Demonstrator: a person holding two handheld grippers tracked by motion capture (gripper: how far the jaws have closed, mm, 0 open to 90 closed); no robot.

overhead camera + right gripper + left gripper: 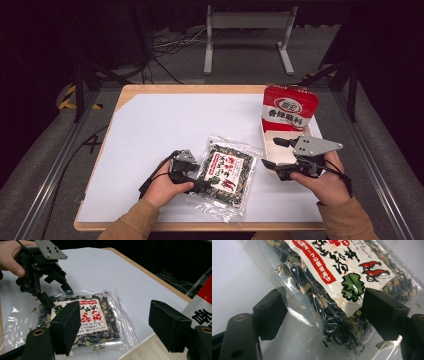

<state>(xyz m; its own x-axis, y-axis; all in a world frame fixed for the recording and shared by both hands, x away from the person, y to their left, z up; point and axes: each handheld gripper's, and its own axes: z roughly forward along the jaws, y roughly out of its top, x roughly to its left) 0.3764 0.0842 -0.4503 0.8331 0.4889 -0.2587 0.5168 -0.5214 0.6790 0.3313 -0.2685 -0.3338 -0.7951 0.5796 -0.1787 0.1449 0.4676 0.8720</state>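
In the high view we see a clear packet of dried seaweed mix (pixel 227 172) lying flat on the white sheet (pixel 165 125), just below the frame's centre. Our left gripper (pixel 202 184) sits at the packet's lower left edge with its jaws spread wide; in the left gripper view the packet's corner (pixel 342 315) lies between the two black jaws, neither visibly pressing it. Our right gripper (pixel 277 157) hovers at centre right, jaws wide apart and holding nothing, over an open white box (pixel 272 142). A red pouch (pixel 290 107) stands upright at the box's far end, upper right of the frame.
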